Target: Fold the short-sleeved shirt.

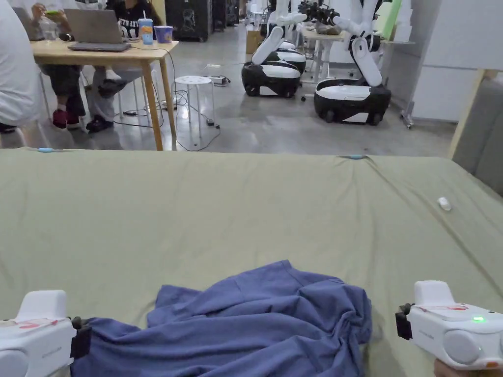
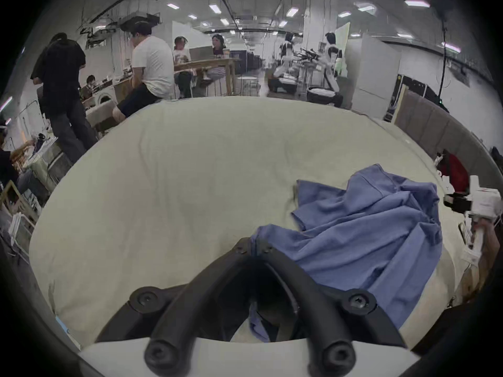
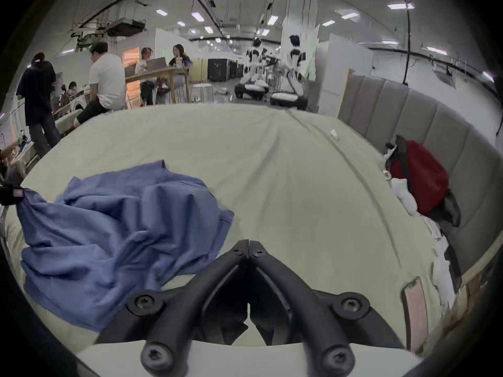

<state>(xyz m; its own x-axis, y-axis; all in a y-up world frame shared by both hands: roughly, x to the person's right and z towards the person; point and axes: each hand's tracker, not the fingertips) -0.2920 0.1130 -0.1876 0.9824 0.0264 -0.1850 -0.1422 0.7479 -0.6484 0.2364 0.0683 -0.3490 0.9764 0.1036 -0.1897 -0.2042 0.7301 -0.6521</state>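
A crumpled blue short-sleeved shirt [image 1: 245,324] lies bunched at the near edge of the olive-covered bed [image 1: 221,211]. My left gripper [image 1: 81,338] sits at the shirt's left end, its jaws closed on a corner of the blue fabric [image 2: 261,247]; cloth also hangs between the jaws in the left gripper view. My right gripper [image 1: 402,321] hovers just right of the shirt, apart from it. In the right gripper view its jaws [image 3: 249,247] meet with nothing between them, and the shirt [image 3: 117,236] lies to their left.
A small white object [image 1: 444,203] rests on the sheet at the far right. A grey padded headboard [image 3: 408,127] with a red bag [image 3: 419,176] borders the bed's right side. Beyond the far edge are a wooden table [image 1: 123,54], seated people, a stool [image 1: 195,81] and white robots [image 1: 351,98].
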